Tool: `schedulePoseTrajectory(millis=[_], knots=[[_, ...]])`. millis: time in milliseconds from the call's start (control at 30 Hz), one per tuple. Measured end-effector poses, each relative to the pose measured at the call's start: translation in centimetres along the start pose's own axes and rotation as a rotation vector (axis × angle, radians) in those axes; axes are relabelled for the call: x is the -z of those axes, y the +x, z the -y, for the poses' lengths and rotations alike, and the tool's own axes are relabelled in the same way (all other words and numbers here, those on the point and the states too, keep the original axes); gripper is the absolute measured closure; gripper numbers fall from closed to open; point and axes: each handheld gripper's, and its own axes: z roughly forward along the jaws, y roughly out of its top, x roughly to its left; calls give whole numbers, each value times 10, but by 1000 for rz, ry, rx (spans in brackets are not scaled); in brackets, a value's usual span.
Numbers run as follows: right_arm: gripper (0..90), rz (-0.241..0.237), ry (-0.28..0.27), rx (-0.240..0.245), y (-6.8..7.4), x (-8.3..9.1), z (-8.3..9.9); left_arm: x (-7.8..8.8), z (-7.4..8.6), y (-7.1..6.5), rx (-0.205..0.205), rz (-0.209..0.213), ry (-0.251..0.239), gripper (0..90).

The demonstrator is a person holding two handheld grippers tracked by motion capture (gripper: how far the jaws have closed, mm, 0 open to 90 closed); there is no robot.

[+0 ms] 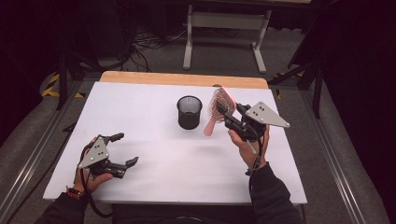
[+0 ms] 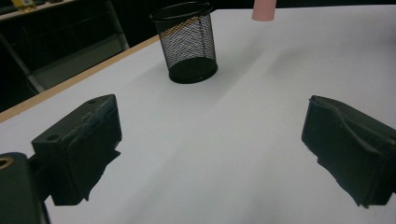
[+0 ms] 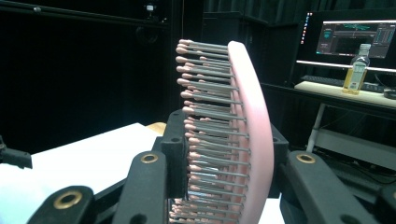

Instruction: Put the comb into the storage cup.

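The right gripper (image 1: pixel 227 115) is clenching its jaws across the head of a pink hairbrush (image 1: pixel 217 107), holding it in the air just to the right of the black mesh cup (image 1: pixel 189 112) and a little above the cup's rim. The brush's long axis is running steeply, with the handle (image 1: pixel 209 127) hanging down toward the desk (image 1: pixel 154 154) and the bristled head (image 3: pixel 219 126) pointing up; in the right gripper view the bristles are facing one jaw and the smooth pink back the other. The cup's open mouth is lying to the left of the handle tip, so the carrying hand is by far the nearer one. The left gripper (image 1: pixel 122 149) is resting near the desk's front left, jaws released and gripping nothing, well apart from the cup. The desk is a bare white sheet in a dark room, with a lit monitor (image 3: pixel 357 39) and a bottle (image 3: pixel 356 74) on a bench beyond.
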Motion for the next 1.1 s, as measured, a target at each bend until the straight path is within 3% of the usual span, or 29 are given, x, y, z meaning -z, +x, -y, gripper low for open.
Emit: schedulePoseTrajectory(millis=[300,400,900,1000,1100], knots=[[640,11,-7,34,-9,-8,-16,-1,1,0,1,6,8,56],[640,10,-19,20,-12,-11,-20,-1,1,1,6,4,13,63],[640,30,-24,51,-21,-23,-36,-2,2,-2,-6,12,11,58],[640,41,-37,45,-26,-25,-45,-3,2,-1,0,14,12,57],[640,58,-34,69,-28,-27,-52,-3,2,-1,-4,17,14,56]])
